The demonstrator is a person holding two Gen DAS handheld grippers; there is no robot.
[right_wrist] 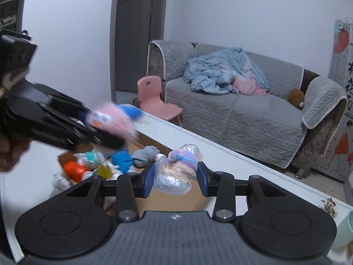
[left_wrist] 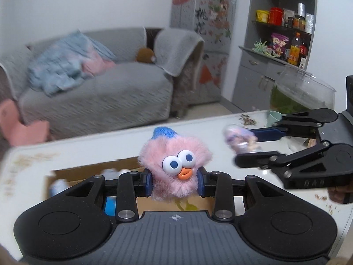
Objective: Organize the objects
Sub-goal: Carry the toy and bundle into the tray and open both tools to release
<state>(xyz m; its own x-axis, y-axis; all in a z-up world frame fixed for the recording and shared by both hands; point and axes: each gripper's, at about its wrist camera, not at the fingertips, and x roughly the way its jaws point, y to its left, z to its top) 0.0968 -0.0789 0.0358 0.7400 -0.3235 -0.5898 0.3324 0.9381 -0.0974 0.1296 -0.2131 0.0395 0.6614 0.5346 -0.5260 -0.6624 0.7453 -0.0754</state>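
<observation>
My left gripper (left_wrist: 175, 182) is shut on a pink fluffy toy (left_wrist: 176, 161) with big eyes, an orange beak and a blue knit hat, held above a cardboard box (left_wrist: 92, 170) on the white table (left_wrist: 28, 176). My right gripper (right_wrist: 175, 180) is shut on a plastic-wrapped knitted doll (right_wrist: 176, 172) with purple and blue stripes, held above the same box (right_wrist: 152, 198). In the left wrist view the right gripper (left_wrist: 242, 145) holds the doll (left_wrist: 239, 138) at the right. In the right wrist view the left gripper (right_wrist: 103, 128) and the blurred pink toy (right_wrist: 114, 121) are at the left.
The box holds several soft toys (right_wrist: 99, 165). A glass fishbowl (left_wrist: 302, 92) and a pale green cup (left_wrist: 273, 117) stand at the table's far right, with scattered crumbs (left_wrist: 248, 119). A grey sofa (right_wrist: 242, 114), a pink chair (right_wrist: 154, 97) and a shelf cabinet (left_wrist: 280, 44) stand beyond.
</observation>
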